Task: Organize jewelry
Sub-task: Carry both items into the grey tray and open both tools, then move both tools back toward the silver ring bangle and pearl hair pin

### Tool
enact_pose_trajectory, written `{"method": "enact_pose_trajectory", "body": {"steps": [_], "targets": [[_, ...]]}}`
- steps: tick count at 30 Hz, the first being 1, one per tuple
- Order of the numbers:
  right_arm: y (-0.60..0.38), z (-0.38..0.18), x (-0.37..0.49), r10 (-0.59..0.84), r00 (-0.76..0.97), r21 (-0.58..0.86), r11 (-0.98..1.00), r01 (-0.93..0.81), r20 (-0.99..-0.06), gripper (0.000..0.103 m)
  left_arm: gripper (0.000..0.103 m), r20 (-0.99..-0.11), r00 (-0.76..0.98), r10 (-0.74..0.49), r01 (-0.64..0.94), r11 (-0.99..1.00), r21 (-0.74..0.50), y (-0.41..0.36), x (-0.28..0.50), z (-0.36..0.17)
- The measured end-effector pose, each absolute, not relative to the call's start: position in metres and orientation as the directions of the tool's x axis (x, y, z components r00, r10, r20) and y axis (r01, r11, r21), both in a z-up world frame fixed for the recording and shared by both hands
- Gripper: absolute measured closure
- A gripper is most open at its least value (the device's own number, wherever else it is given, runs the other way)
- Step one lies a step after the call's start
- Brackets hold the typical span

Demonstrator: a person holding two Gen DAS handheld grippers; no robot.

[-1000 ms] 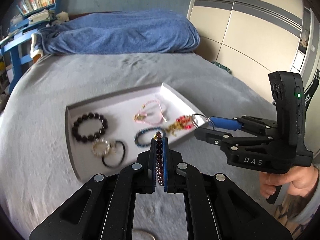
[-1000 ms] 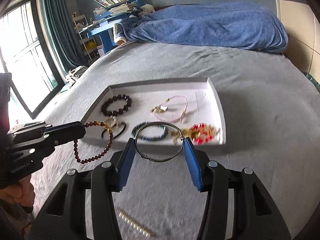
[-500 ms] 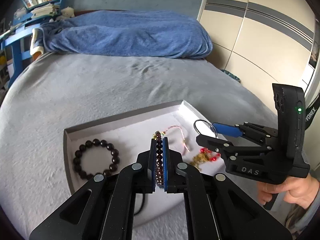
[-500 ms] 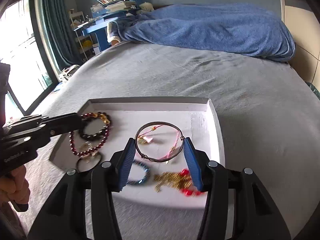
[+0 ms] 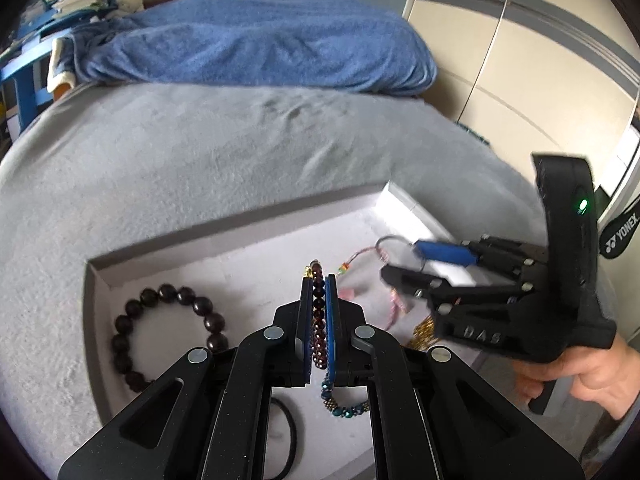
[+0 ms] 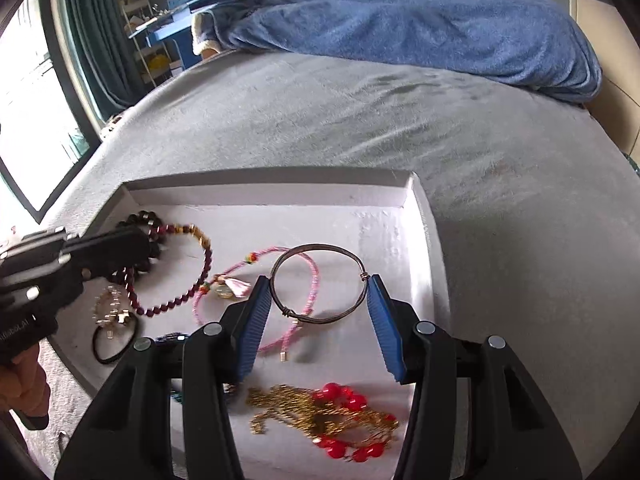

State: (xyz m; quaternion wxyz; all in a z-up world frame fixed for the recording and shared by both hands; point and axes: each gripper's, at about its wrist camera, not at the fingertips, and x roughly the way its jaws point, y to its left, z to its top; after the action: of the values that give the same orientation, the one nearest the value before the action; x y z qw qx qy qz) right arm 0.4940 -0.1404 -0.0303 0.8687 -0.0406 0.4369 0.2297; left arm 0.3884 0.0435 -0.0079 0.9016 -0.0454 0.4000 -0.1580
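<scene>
A white tray (image 6: 424,240) lies on the grey bed. My left gripper (image 5: 319,284) is shut on a dark red bead bracelet (image 6: 172,304) and holds it over the tray's left part. My right gripper (image 6: 318,292) is shut on a thin metal bangle (image 6: 320,248), held flat across its blue pads (image 6: 380,312) above the tray's middle. In the tray lie a pink cord bracelet (image 6: 240,272), a black bead bracelet (image 5: 168,328), a blue bead bracelet (image 5: 344,400), a gold and red chain (image 6: 332,416) and a black hair tie (image 6: 116,344).
A blue blanket (image 6: 420,28) is heaped at the bed's far end. A blue desk with books (image 6: 200,4) and a curtained window (image 6: 36,92) stand to the left. Wardrobe doors (image 5: 520,48) stand on the right.
Both grippers have moved forward from the bed in front of the tray to over the tray, each still holding its piece. The bangle now hangs above the pink cord bracelet.
</scene>
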Motion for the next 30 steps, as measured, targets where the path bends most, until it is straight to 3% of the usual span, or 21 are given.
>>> {"method": "enact_pose_trajectory", "body": {"steps": [11, 13, 19, 24, 30], "targets": [[-0.136, -0.037, 0.496, 0.327, 0.520, 0.080, 0.894, -0.440, -0.789, 0.053, 0.097, -0.773, 0.579, -0.261, 0.211, 0.963, -0.167, 0.043, 0.390, -0.028], [-0.136, -0.036, 0.496, 0.328, 0.521, 0.081, 0.894, -0.440, -0.788, 0.053, 0.090, -0.772, 0.583, -0.255, 0.214, 0.964, -0.156, 0.041, 0.389, -0.028], [-0.137, -0.031, 0.493, 0.347, 0.530, 0.089, 0.888, -0.452, -0.774, 0.037, 0.065, -0.748, 0.621, -0.233, 0.205, 0.970, -0.132, 0.042, 0.384, -0.021], [-0.138, -0.020, 0.488, 0.365, 0.545, 0.104, 0.887, -0.450, -0.755, 0.031, 0.034, -0.709, 0.672, -0.216, 0.189, 0.975, -0.118, 0.042, 0.375, -0.007], [-0.143, 0.000, 0.472, 0.396, 0.575, 0.130, 0.885, -0.447, -0.716, 0.026, 0.020, -0.667, 0.724, -0.177, 0.161, 0.983, -0.087, 0.045, 0.360, 0.011]]}}
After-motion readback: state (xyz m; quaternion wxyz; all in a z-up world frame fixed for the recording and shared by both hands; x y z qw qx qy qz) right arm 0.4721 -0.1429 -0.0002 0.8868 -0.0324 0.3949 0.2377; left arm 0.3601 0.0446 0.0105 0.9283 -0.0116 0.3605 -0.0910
